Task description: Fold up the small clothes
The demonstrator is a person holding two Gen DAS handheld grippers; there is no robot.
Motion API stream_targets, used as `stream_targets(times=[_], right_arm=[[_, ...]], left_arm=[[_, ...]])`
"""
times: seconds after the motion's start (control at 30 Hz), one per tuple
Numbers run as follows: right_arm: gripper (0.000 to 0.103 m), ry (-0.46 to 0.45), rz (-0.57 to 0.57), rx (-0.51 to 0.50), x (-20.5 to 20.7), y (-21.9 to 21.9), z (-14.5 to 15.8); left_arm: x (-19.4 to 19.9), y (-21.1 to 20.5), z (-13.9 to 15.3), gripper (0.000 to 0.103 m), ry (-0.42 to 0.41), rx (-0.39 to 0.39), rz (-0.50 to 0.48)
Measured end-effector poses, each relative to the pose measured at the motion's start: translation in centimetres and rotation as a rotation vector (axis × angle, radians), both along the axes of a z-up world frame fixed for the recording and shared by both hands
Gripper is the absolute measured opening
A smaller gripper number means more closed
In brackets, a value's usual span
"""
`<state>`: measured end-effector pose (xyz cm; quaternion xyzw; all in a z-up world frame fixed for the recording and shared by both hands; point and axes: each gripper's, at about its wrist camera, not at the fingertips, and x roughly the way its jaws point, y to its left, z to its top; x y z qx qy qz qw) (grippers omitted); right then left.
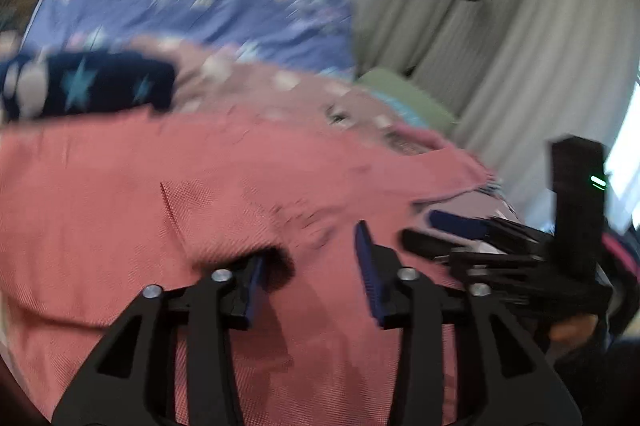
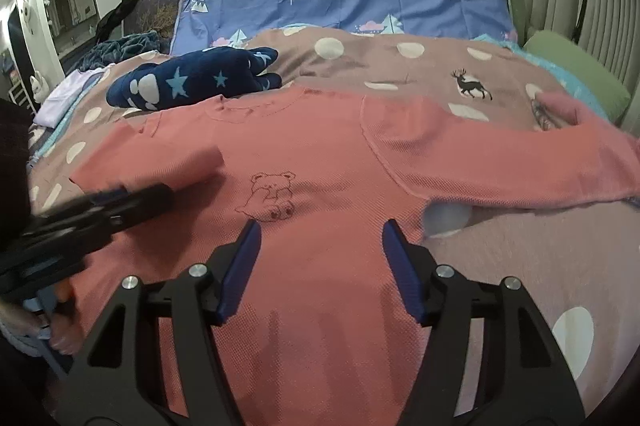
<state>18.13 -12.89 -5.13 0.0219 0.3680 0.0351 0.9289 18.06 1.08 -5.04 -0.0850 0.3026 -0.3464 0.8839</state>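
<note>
Lying flat on the dotted bedspread (image 2: 400,66): pink bear-print top (image 2: 320,154), long axis crosswise, left sleeve folded in, right sleeve outstretched. Hovering over hem: right gripper (image 2: 318,258), nearer that sleeve; left gripper (image 1: 310,266). Both standing apart, gripping nothing.

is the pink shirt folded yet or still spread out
Partly folded. The pink shirt lies flat, bear print up, one sleeve stretched out sideways; the other sleeve is already turned in over the body.

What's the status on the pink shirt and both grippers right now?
Left gripper open, right gripper open, nothing held. Pink shirt flat on bed, left sleeve folded in. Navy starred garment beside collar, clear.
</note>
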Motion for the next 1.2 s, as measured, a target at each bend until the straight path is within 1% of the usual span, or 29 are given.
stream_targets(times=[0.07,0.13,0.2,0.27,0.33,0.4,0.47,0.5,0.53,0.6,0.67,0.73,0.77,0.87,0.93,0.97,1.0,1.1,1.17,1.2], right_arm=[[0.068,0.021,-0.021,-0.019,0.1,0.2,-0.4],[0.068,0.045,-0.037,-0.016,-0.1,-0.2,-0.9],[0.068,0.064,-0.053,-0.013,-0.2,-0.7,-1.1],[0.067,0.068,-0.056,-0.016,-0.4,-0.9,-1.2],[0.064,0.064,-0.039,-0.02,-0.6,-0.7,-1.1],[0.064,0.054,-0.006,-0.023,-0.7,0.1,-0.8],[0.064,0.034,0.046,-0.028,-0.9,1.5,-0.5],[0.064,0.023,0.074,-0.034,-1.0,2.4,-0.4],[0.064,0.012,0.118,-0.047,-1.0,3.7,-0.3],[0.064,0.001,0.198,-0.086,-1.1,6.2,-0.4],[0.064,-0.009,0.275,-0.183,-0.9,9.5,-1.1],[0.064,-0.015,0.284,-0.255,-0.2,11.6,-1.9],[0.064,-0.004,0.28,-0.259,0.5,12.2,-2.3],[0.062,0.03,0.241,-0.231,2.3,12.4,-3.0],[0.06,0.034,0.158,-0.201,3.0,10.6,-3.0],[0.06,0.039,0.12,-0.159,3.1,9.2,-2.9],[0.06,0.06,0.08,-0.072,3.1,7.0,-2.8],[0.059,0.132,-0.01,0.104,2.9,2.1,-3.3],[0.057,0.167,-0.034,0.169,2.5,0.3,-3.8],[0.056,0.169,-0.033,0.19,2.4,-0.2,-3.8]], left_arm=[[-0.5,-0.5,0.4,0.045,-0.021,0.028,-0.022],[-0.7,-0.3,0.2,0.045,-0.01,0.04,-0.014],[-0.7,0.3,0.0,0.045,0.007,0.059,0.007],[-0.7,1.4,-0.1,0.045,0.012,0.099,0.052],[-0.9,2.8,0.0,0.049,-0.001,0.171,0.132],[-1.5,4.7,0.2,0.053,-0.033,0.229,0.214],[-1.7,6.5,0.3,0.057,-0.05,0.271,0.29],[-1.8,7.9,0.3,0.059,-0.061,0.306,0.357],[-1.9,8.7,0.2,0.06,-0.064,0.322,0.396],[-1.6,10.9,-0.2,0.06,-0.05,0.357,0.488],[-1.2,12.4,-0.7,0.06,-0.021,0.393,0.548],[-0.7,13.7,-1.4,0.06,0.024,0.419,0.577],[-0.6,14.1,-1.7,0.06,0.038,0.428,0.576],[0.4,14.7,-2.8,0.061,0.091,0.422,0.563],[1.1,15.4,-3.6,0.061,0.145,0.409,0.565],[1.2,15.7,-3.8,0.061,0.164,0.4,0.571],[1.2,16.0,-4.0,0.061,0.179,0.389,0.576],[1.4,16.3,-4.5,0.061,0.202,0.365,0.579],[1.4,16.0,-4.7,0.061,0.201,0.383,0.578],[1.4,15.8,-4.7,0.061,0.2,0.389,0.576]])
